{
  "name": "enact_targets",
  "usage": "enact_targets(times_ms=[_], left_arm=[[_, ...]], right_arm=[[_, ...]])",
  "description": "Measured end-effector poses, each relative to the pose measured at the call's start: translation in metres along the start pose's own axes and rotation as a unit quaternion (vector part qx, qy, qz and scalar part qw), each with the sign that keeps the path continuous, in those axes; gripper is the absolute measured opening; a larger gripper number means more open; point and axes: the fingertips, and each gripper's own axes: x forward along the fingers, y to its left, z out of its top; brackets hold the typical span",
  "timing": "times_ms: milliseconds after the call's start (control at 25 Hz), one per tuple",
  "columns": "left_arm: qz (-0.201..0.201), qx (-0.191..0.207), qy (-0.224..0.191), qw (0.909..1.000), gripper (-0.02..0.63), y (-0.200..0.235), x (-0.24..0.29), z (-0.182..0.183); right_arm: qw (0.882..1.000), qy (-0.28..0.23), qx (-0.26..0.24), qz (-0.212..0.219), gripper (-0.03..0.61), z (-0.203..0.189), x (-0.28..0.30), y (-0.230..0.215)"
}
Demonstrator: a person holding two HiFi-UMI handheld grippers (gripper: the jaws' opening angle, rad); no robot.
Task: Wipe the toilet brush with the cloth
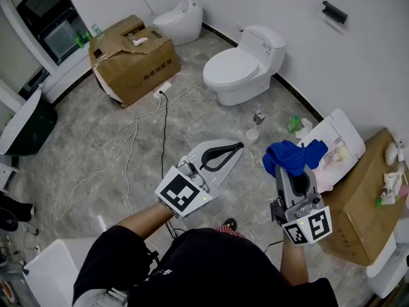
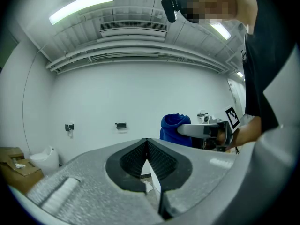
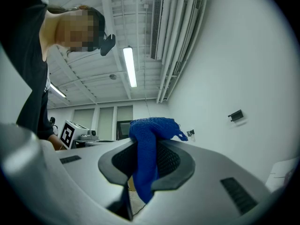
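While no toilet brush is showing itself plainly in any view, the blue cloth (image 1: pixel 291 155) is sitting pinched in the right hand-held gripper (image 1: pixel 298 174). Its bulk is bunching over the jaw tips and a tail is hanging below them. In my judgement that grip is keeping a wiping pad presented forward. The left hand-held gripper (image 1: pixel 239 146) is standing fully closed on nothing, probably being kept free for the brush handle. Both are hanging above the floor (image 1: pixel 96 146), apart from each other.

A small dark item (image 1: pixel 258 117) is lying on the floor just beside the base of the nearer toilet (image 1: pixel 246 66). Whether it is the brush or its holder cannot be told.

Count:
- Two hand-held grippers.
- One cloth.
- Two toilets, the nearer one and a farther toilet (image 1: pixel 179 19), both standing along the floor's far edge by the wall.
- Two cardboard boxes, the left box (image 1: pixel 134 59) towards the far-left corner and the right box (image 1: pixel 358 203) at the right edge.
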Motion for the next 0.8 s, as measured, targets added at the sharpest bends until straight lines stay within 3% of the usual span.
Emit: enact_targets(times_ms=[800], left_arm=[[0.002,0.000,0.000,1.0000,-0.008,0.010,0.032,-0.009]], right_arm=[[1.000,0.007,0.002,0.007,0.078,-0.009,0.011,-0.035]])
